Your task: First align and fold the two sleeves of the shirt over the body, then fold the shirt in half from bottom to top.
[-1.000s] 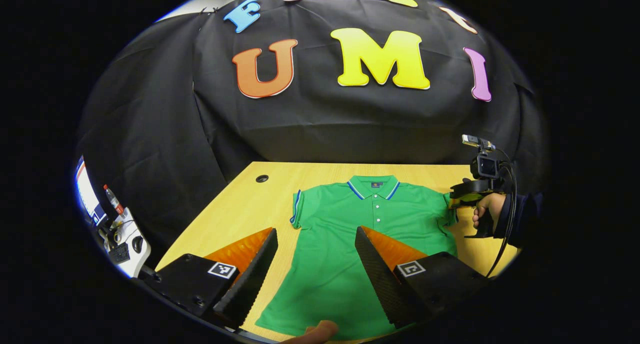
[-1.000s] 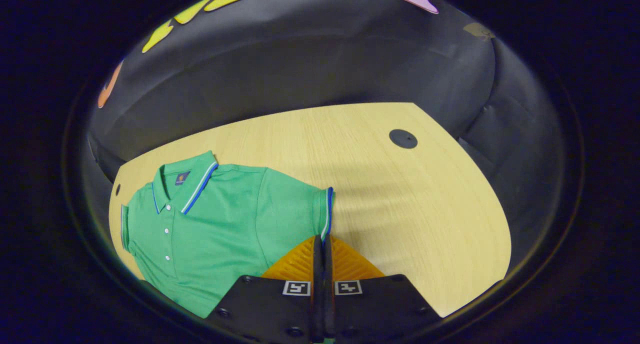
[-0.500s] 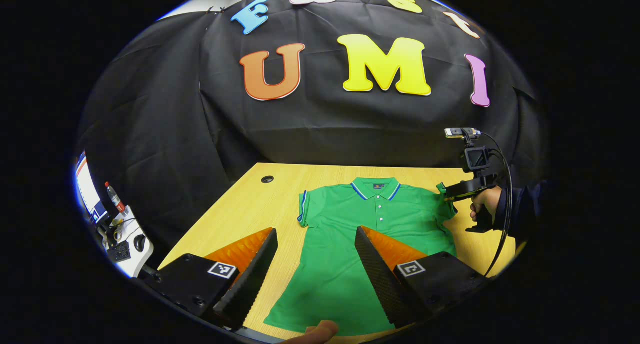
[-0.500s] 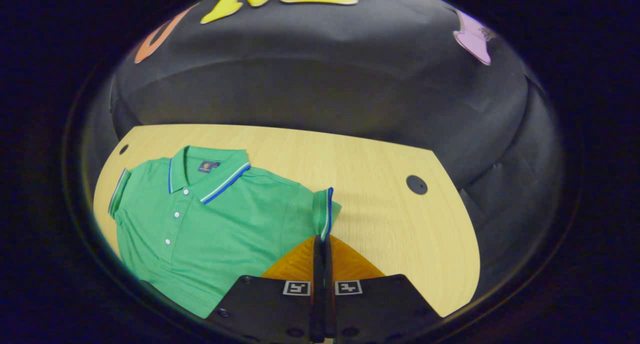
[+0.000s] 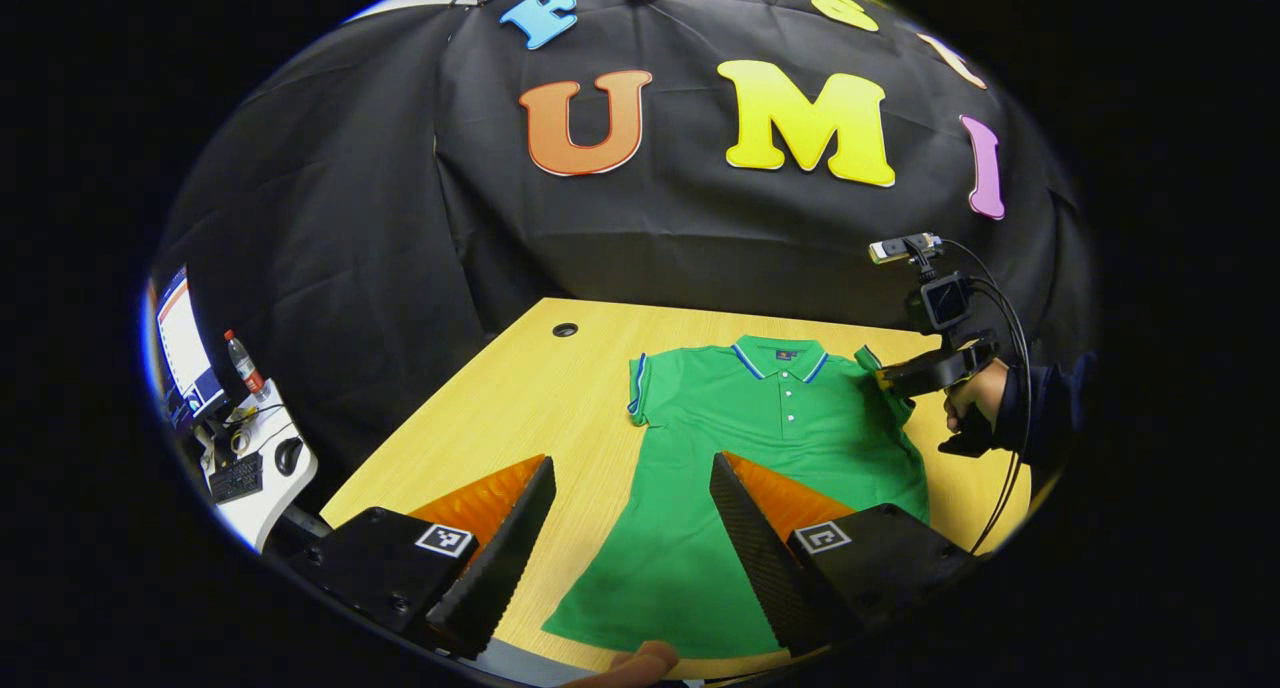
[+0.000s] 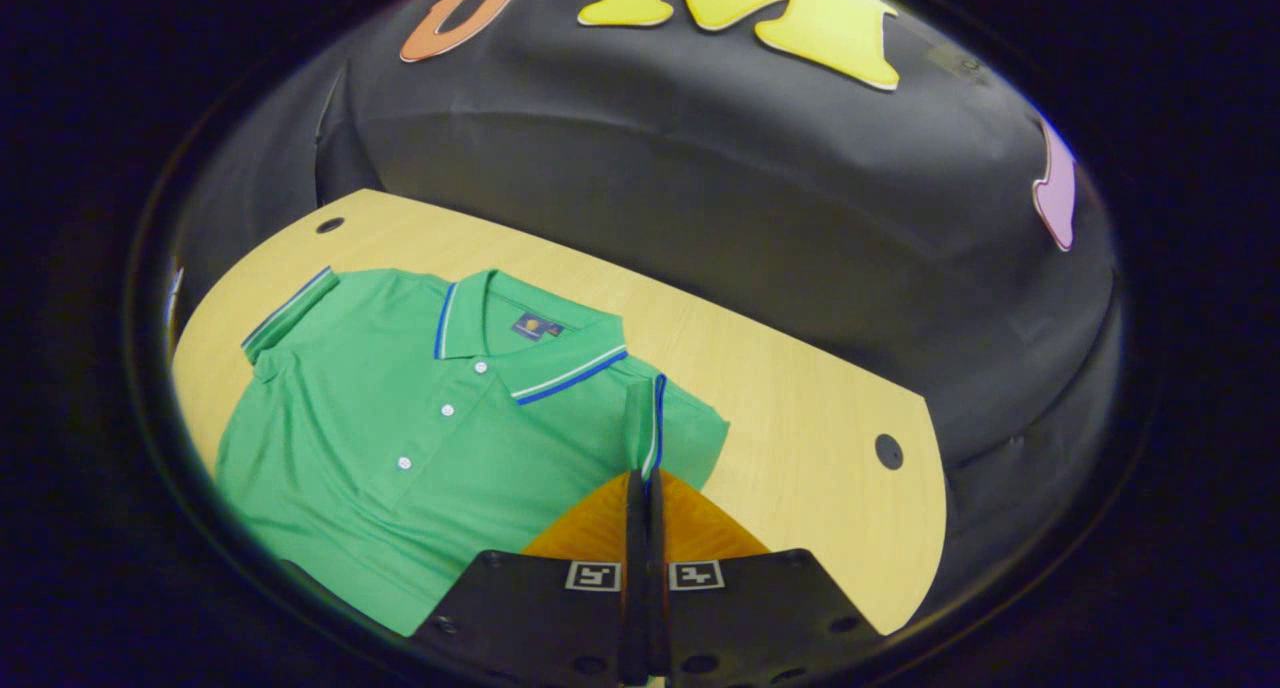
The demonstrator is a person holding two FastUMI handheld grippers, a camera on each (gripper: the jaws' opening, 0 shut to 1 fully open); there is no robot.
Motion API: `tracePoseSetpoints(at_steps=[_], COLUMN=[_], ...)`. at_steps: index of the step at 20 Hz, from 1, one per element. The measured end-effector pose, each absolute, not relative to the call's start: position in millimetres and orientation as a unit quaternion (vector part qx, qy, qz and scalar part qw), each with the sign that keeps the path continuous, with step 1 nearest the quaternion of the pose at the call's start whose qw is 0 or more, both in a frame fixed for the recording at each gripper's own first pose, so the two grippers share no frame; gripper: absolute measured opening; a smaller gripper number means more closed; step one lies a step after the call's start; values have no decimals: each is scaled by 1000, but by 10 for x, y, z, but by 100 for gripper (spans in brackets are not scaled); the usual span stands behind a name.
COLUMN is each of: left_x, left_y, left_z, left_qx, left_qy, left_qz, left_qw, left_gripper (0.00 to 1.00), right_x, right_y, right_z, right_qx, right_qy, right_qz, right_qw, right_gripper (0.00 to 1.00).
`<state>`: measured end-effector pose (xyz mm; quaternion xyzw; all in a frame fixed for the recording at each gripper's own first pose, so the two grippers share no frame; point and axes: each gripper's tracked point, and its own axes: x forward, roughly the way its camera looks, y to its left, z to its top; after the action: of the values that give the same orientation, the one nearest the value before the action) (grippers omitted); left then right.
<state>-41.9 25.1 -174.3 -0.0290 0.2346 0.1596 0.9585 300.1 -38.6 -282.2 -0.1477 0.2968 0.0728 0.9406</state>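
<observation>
Green polo shirt (image 5: 770, 468) flat on the wooden table (image 5: 500, 418)
Right gripper (image 6: 645, 483) pinches the striped sleeve cuff (image 6: 652, 428), lifted; left gripper (image 5: 630, 498) gapes wide above the hem.

green shirt (image 6: 400, 438), blue-and-white striped collar (image 6: 560, 373), perhaps pale wood table (image 6: 800, 418).

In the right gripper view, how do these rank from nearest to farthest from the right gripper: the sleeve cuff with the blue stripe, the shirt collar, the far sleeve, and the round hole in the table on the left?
1. Sleeve cuff: at the tips of the right gripper.
2. Shirt collar: up and to the left.
3. Far sleeve: farther left.
4. Round hole: beyond that sleeve, near the table's back edge.
</observation>
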Motion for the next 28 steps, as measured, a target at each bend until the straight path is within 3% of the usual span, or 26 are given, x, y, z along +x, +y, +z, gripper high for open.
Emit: tracePoseSetpoints(at_steps=[17, 19, 20, 24, 26, 28], left_x=[-492, -474, -478, -421, -308, -169], left_y=[394, 421, 417, 518, 595, 675], left_z=[-1481, -1408, -1381, -1270, -1170, -1119], left_qx=[-27, -24, -28, -29, -25, -22], left_qy=[199, 187, 185, 170, 157, 147], left_qz=[153, 151, 149, 142, 134, 123], left_qw=[968, 970, 971, 975, 978, 981], left_gripper=[100, 100, 100, 100, 100, 100], right_x=[2840, 2803, 2784, 2603, 2488, 2297], right_y=[17, 70, 71, 135, 86, 21], right_z=[-3106, -3070, -3059, -2854, -2625, -2404], right_qx=[-124, -115, -110, -75, -61, -54], right_qy=[324, 325, 327, 322, 305, 298], right_qz=[88, 90, 84, 82, 72, 60], right_qw=[934, 934, 935, 940, 948, 951], right_gripper=[7, 14, 30, 73, 83, 86])
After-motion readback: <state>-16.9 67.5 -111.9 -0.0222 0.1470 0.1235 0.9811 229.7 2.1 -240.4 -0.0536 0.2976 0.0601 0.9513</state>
